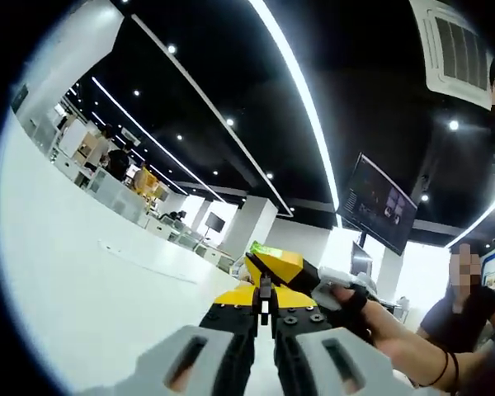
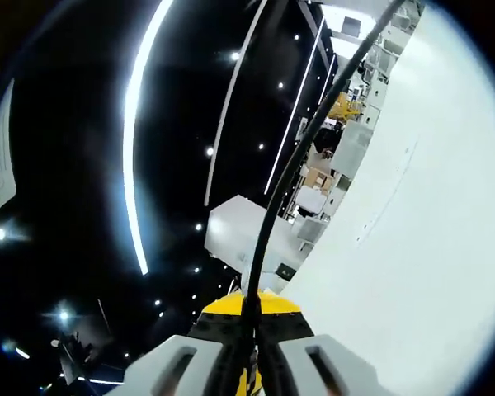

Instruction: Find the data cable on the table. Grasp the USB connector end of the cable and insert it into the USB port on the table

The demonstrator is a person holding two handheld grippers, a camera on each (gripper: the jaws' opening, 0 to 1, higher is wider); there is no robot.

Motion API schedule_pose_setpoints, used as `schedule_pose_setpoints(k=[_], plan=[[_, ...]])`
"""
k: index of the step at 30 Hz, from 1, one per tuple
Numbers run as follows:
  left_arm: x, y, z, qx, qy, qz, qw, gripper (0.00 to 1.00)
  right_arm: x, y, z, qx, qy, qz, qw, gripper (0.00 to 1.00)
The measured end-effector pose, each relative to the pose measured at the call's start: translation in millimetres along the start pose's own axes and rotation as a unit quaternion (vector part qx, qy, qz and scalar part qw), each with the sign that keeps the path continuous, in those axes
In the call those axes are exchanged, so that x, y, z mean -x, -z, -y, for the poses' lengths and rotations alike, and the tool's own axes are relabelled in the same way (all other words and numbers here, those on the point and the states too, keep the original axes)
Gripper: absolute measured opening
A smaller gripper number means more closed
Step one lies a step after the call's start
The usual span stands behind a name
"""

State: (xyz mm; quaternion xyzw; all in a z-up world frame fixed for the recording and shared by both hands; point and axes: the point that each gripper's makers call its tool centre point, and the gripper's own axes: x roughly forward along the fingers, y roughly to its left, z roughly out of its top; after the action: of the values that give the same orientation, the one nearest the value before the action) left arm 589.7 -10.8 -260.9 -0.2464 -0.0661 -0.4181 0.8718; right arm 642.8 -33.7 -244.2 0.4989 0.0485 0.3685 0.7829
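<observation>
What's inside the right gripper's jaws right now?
A black cable comes out from between the closed jaws of the right gripper and runs up across the view. The pinched stretch is covered by the jaws, and I can't make out its USB plug.

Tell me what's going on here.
A person holds two hand-held grippers beside a white table, both aimed up toward the ceiling. The right hand-held gripper is shut on a black cable that runs out past its jaws. The left hand-held gripper looks shut too; whether it pinches anything is unclear.
</observation>
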Motion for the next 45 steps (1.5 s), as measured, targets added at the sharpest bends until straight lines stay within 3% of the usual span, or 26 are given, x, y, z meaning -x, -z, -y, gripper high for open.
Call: schedule_pose_setpoints(k=[9, 18, 24, 33, 38, 45], plan=[[-13.5, 13.2, 8.5, -0.007, 0.006, -0.028, 0.9996, 0.07, 10.8, -12.2, -2.3, 0.079, 0.013, -0.01, 0.9968, 0.05], [-26.3, 18.0, 2.2, -0.036, 0.002, -0.046, 0.9983, 0.1, 10.5, -22.8, 1.9, 0.133, 0.031, -0.013, 0.9906, 0.05], [-38.3, 26.9, 9.0, -0.079, 0.035, -0.069, 0.9939, 0.19, 19.0, -41.0, 18.4, 0.152, 0.061, -0.002, 0.9865, 0.05], [-53.3, 44.1, -9.8, -0.133, 0.043, -0.088, 0.9864, 0.26, 26.0, -70.8, 40.4, 0.21, 0.112, 0.002, 0.9713, 0.05], [-63.2, 47.0, -19.4, -0.139, 0.047, -0.094, 0.9847, 0.29, 26.5, -86.6, 48.4, 0.244, 0.131, 0.001, 0.9607, 0.05], [-74.2, 66.3, -38.3, -0.152, 0.057, -0.112, 0.9804, 0.35, 25.6, -99.7, 59.6, 0.273, 0.158, -0.003, 0.9489, 0.05]])
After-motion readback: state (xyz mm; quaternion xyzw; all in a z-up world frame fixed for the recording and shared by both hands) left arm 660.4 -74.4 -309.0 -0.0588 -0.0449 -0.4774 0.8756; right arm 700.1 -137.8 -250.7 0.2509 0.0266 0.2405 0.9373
